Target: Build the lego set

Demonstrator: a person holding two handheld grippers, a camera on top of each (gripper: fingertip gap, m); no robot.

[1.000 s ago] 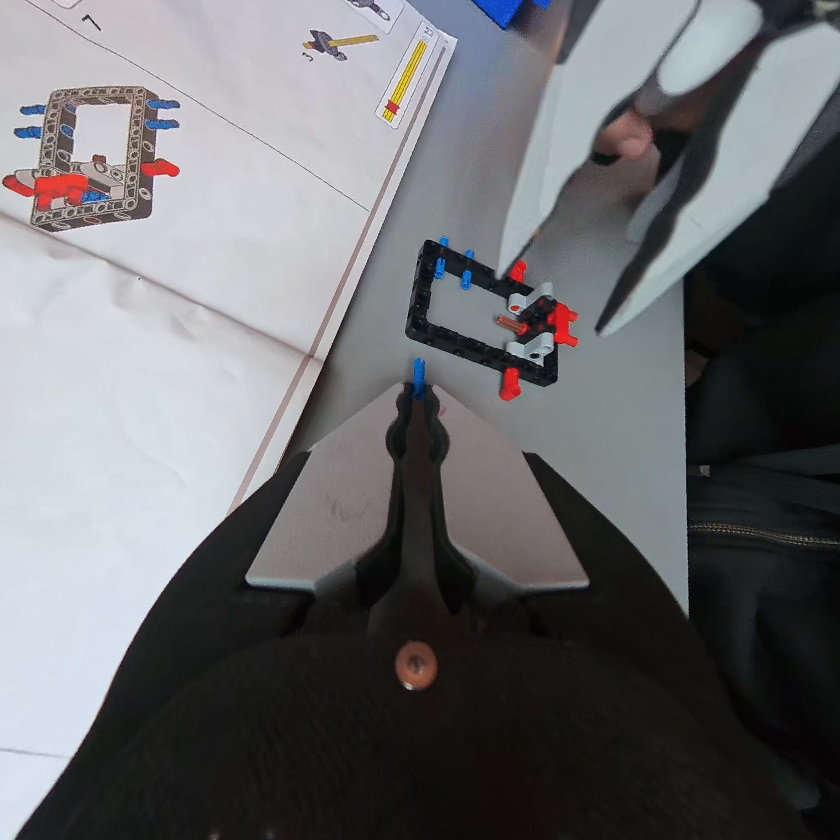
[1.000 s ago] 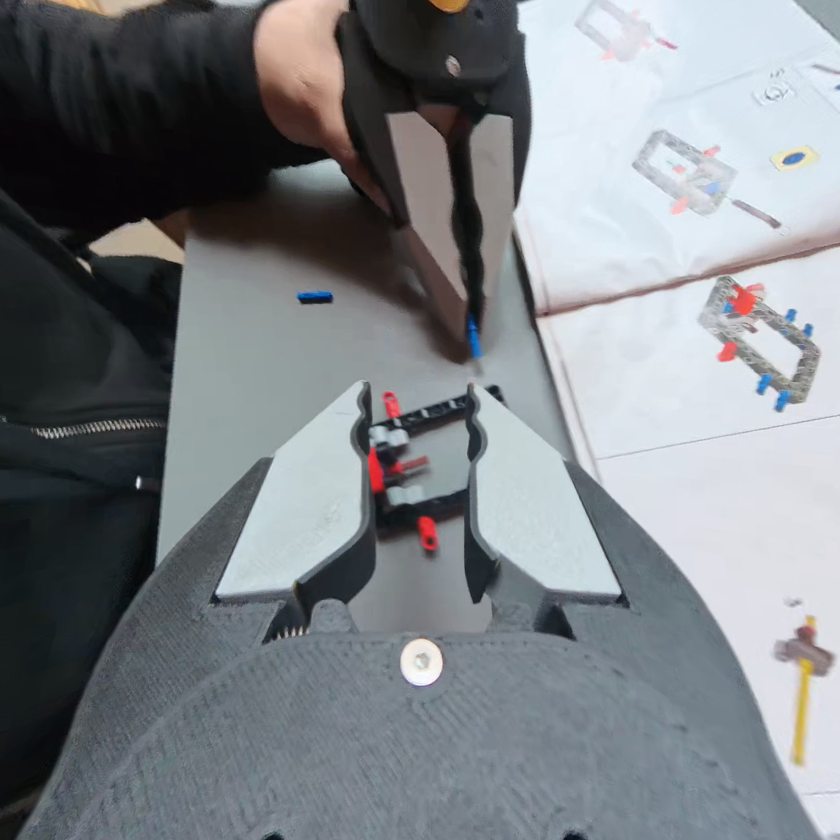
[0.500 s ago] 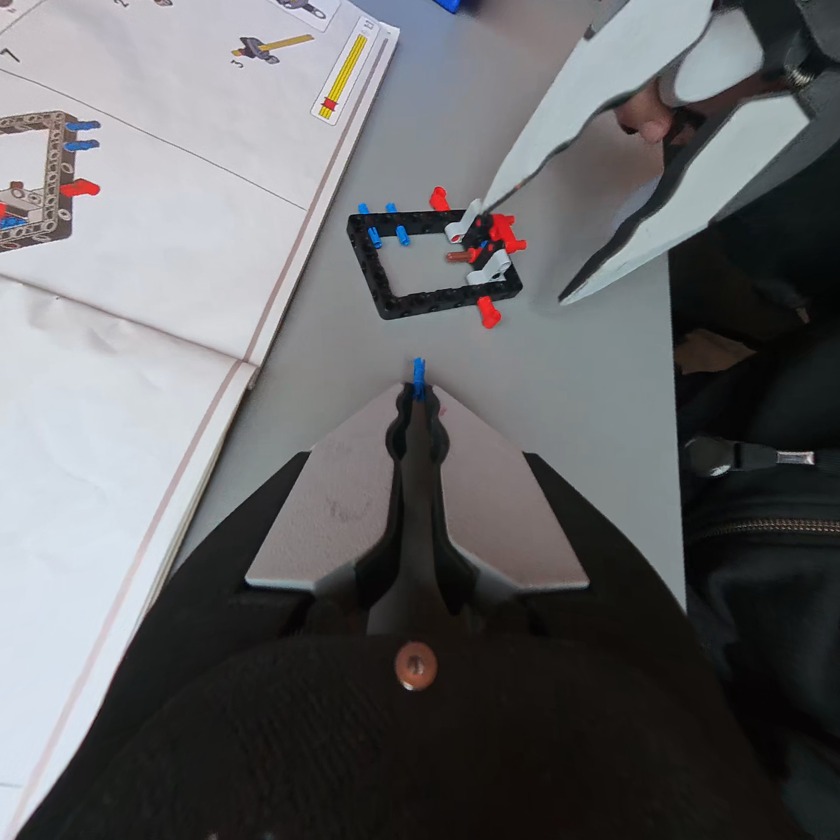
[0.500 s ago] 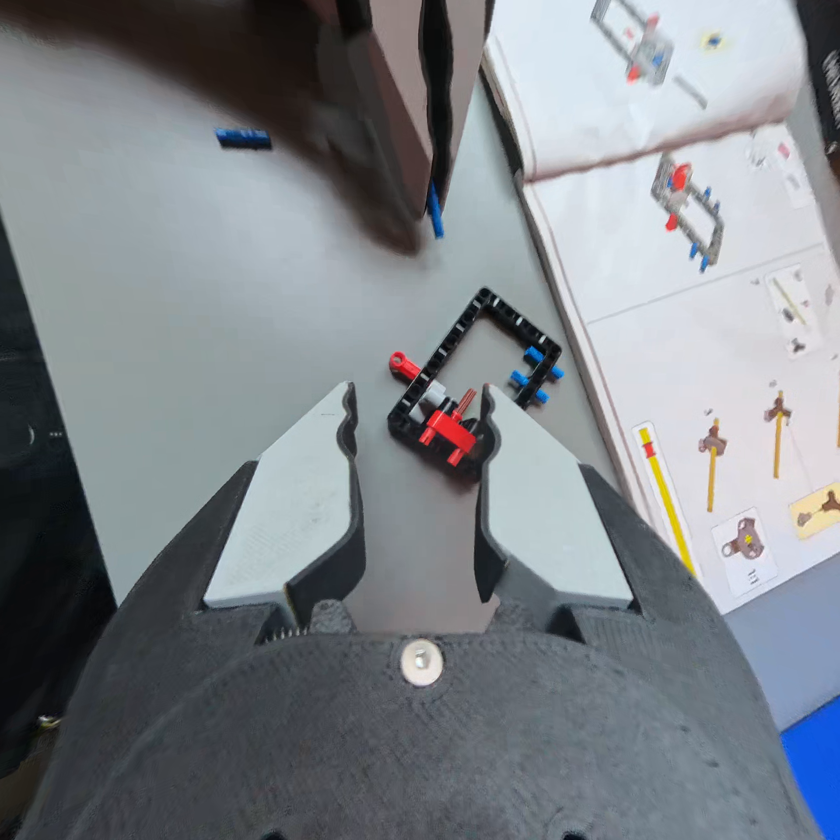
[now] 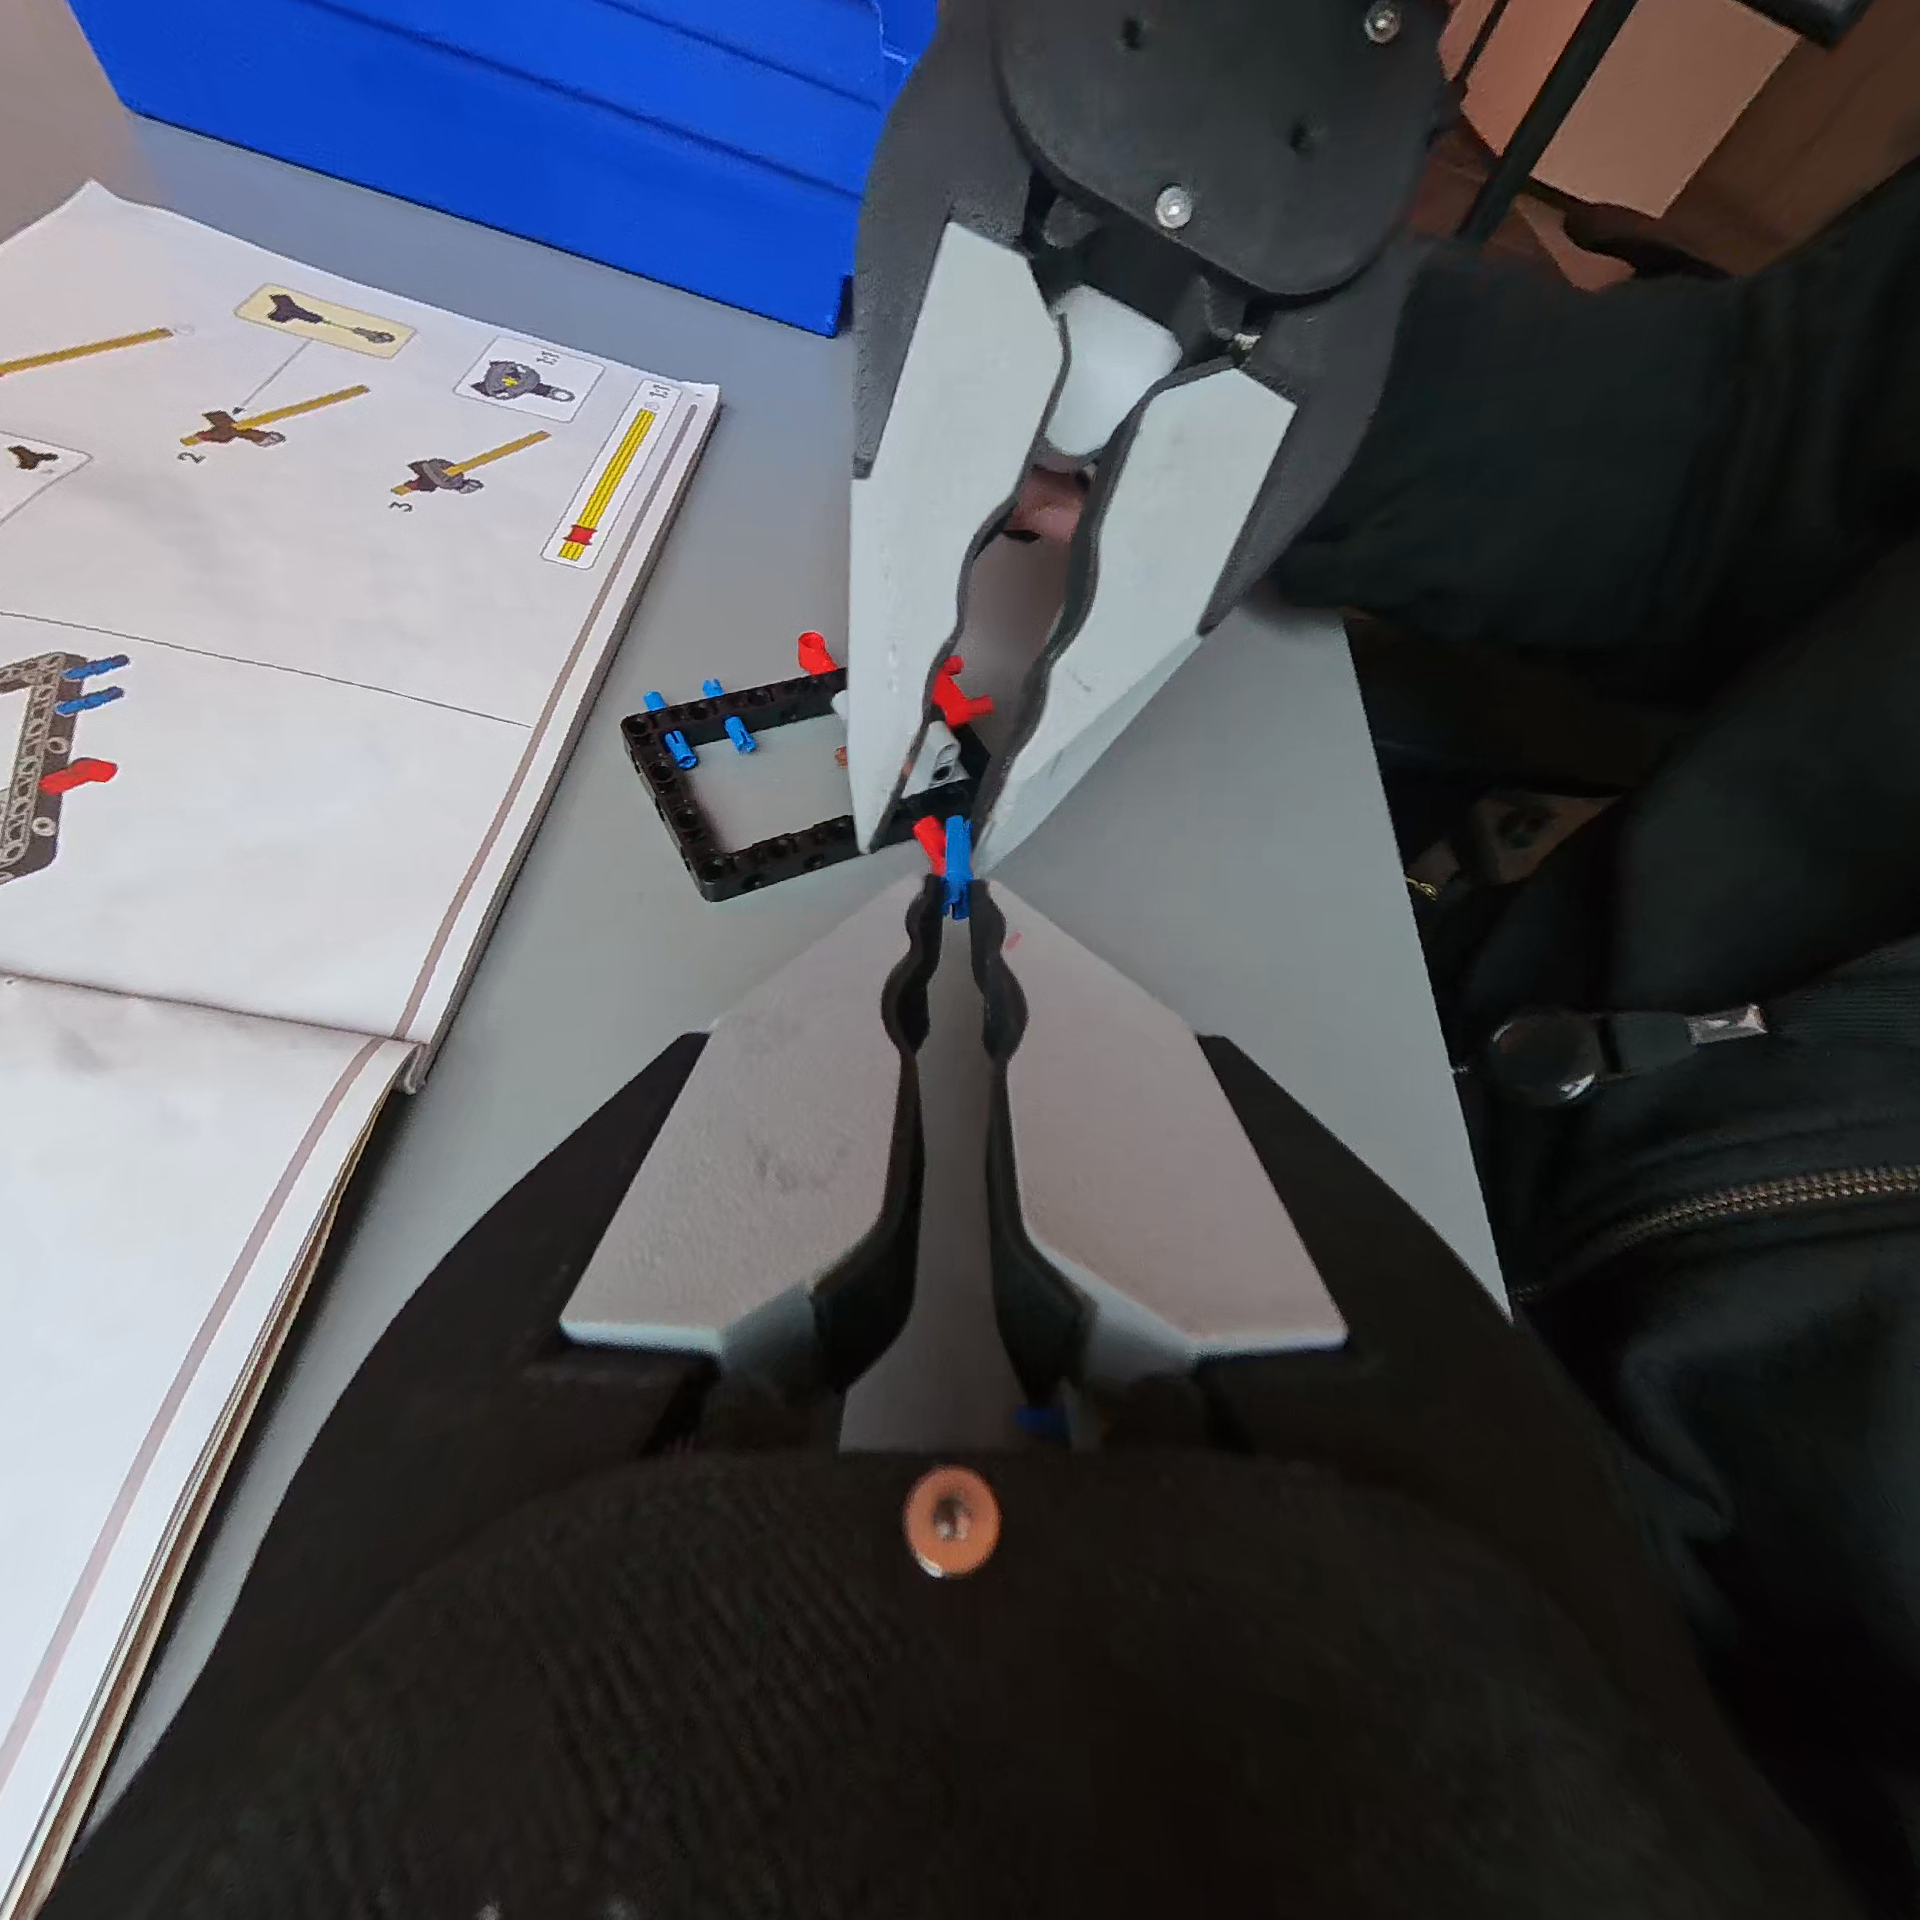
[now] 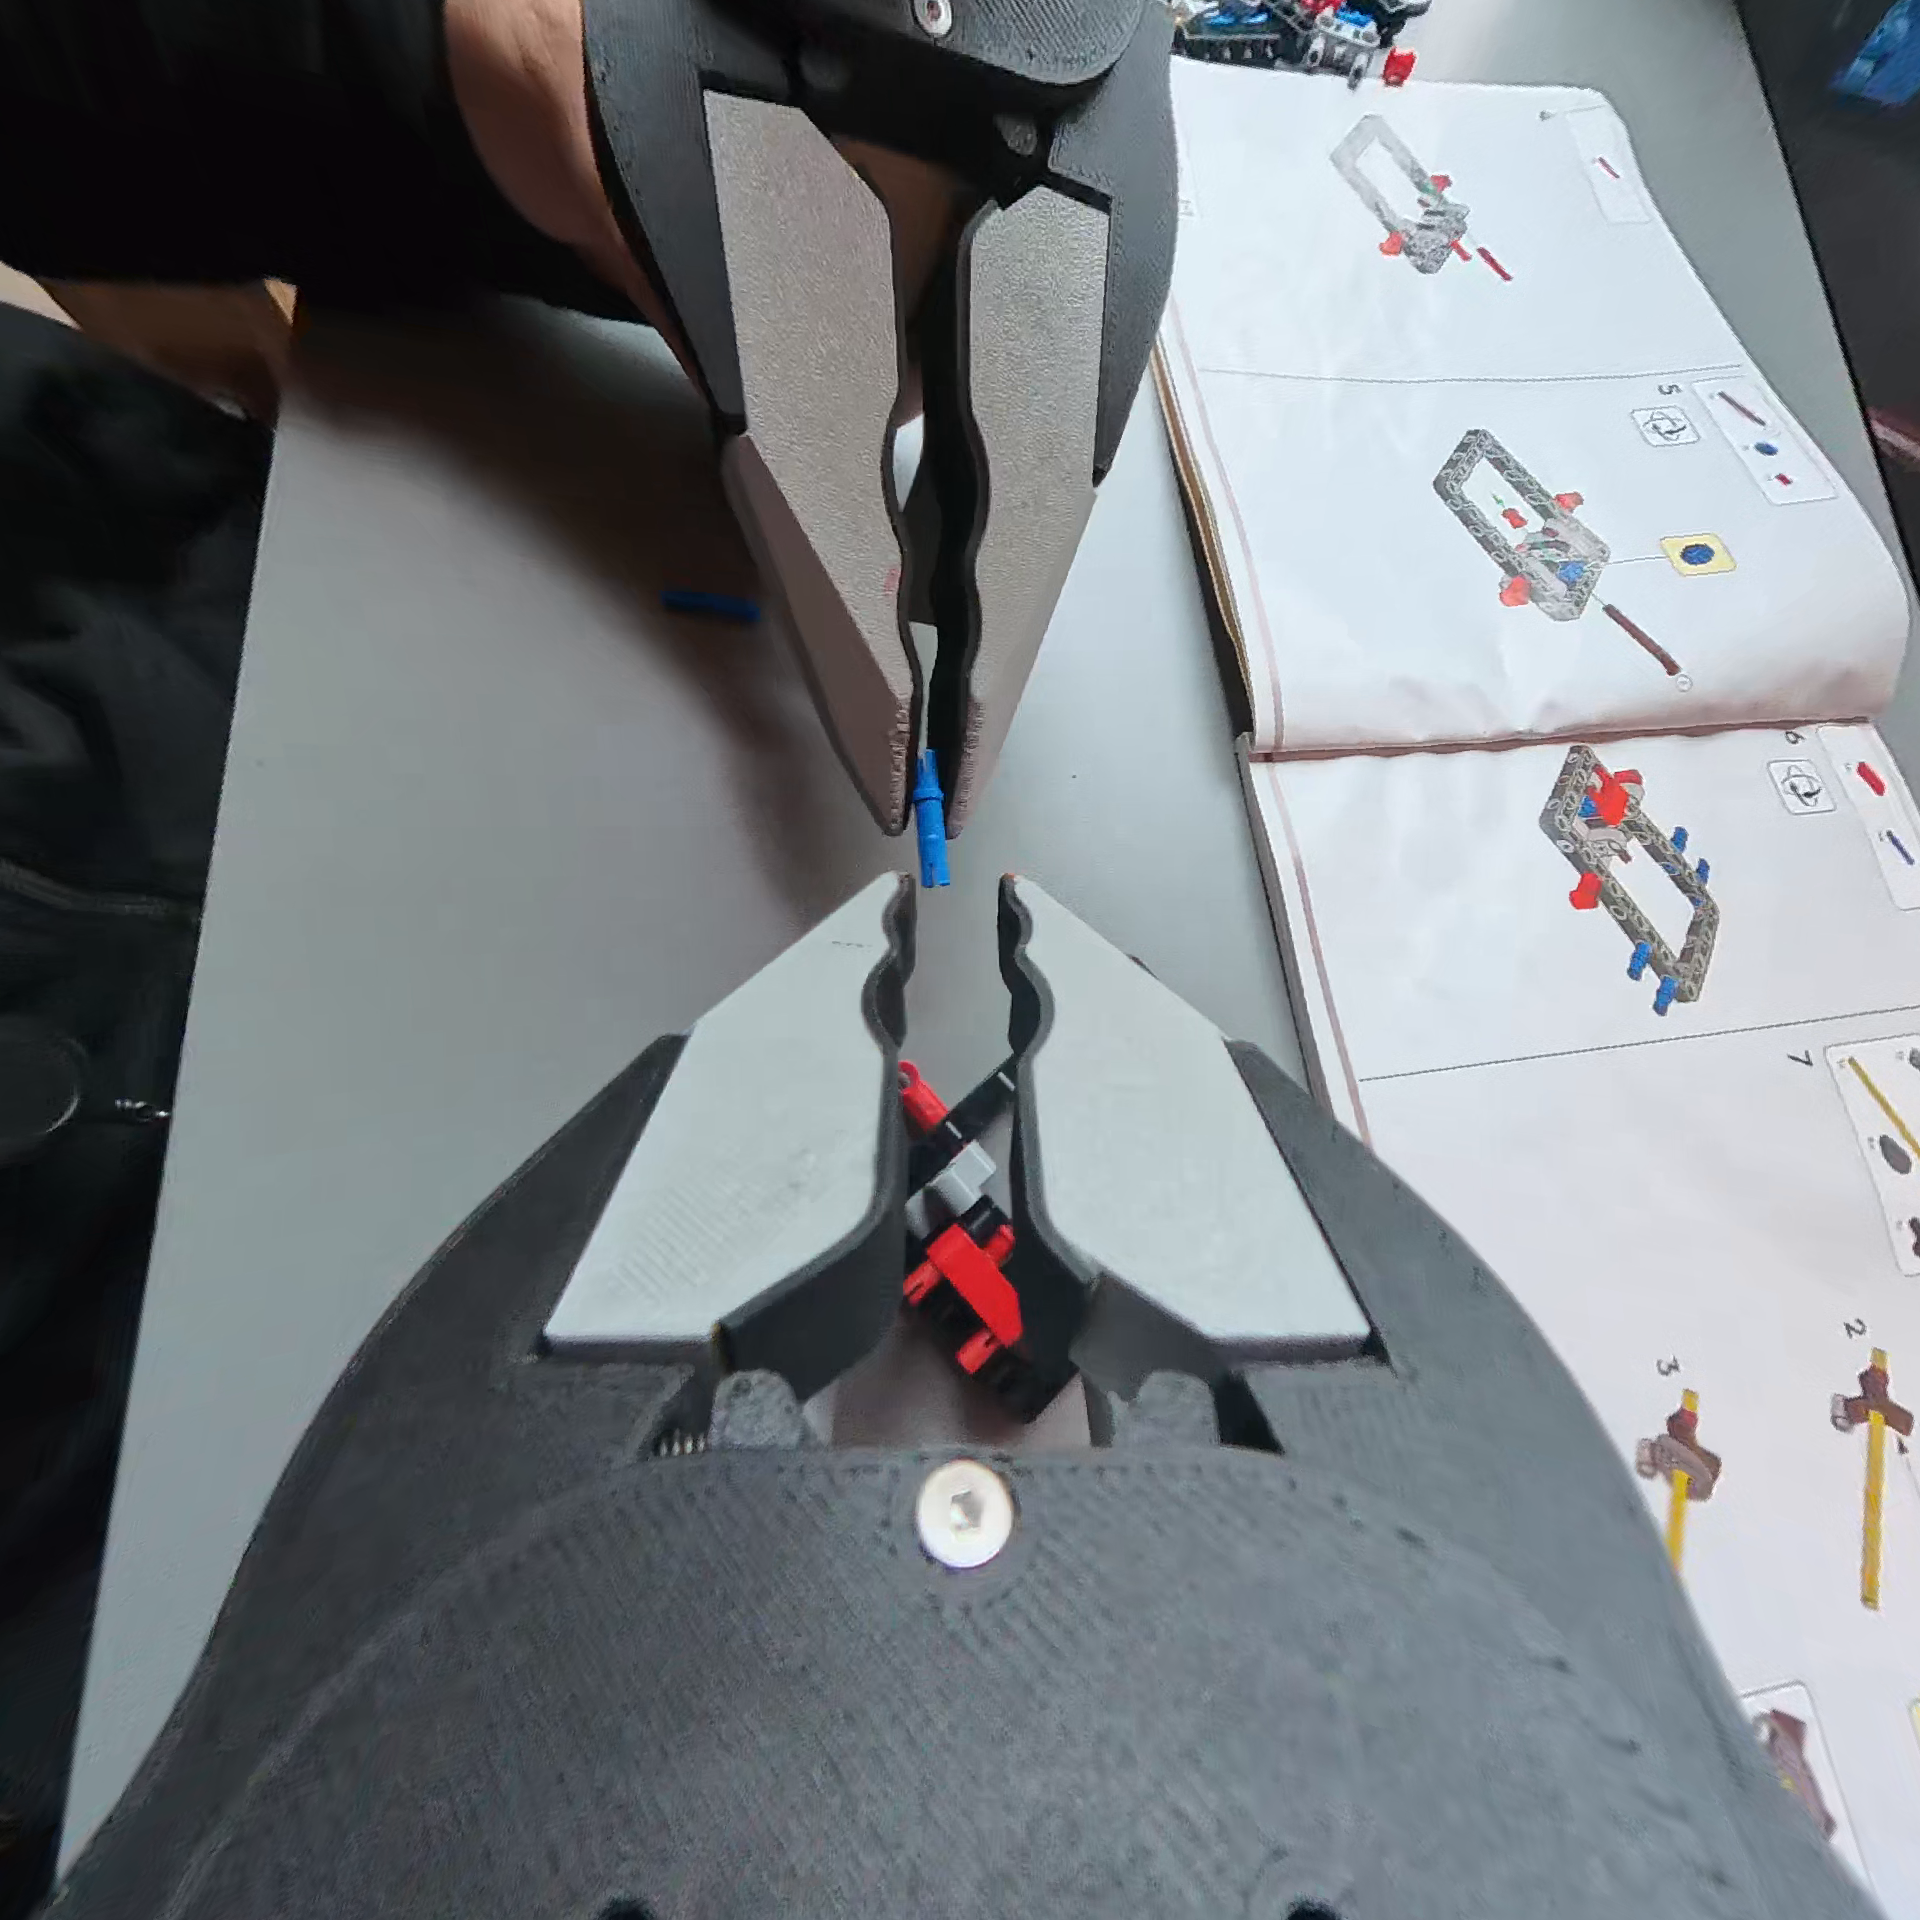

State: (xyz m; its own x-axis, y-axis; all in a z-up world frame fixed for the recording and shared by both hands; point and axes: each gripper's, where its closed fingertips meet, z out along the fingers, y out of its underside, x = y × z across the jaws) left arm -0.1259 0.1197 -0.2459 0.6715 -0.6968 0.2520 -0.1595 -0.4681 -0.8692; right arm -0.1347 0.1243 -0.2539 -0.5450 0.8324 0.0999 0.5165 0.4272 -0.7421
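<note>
Pinching a blue pin (image 5: 957, 868), the left hand-held gripper (image 5: 954, 902) meets the right hand-held gripper (image 6: 954, 896) – clamped around the black frame (image 5: 727, 790) – misalignment could pop it loose.

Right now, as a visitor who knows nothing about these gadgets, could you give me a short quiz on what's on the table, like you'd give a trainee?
1. True or false: the left gripper is pinching a red part.
2. What lies by itself on the grey table, away from the build? A) a spare blue pin B) a yellow axle C) a wheel
3. How many blue pins already sit in the black frame?

Key: 1 false, it is a held blue pin. 2 A. 3 two.
</note>
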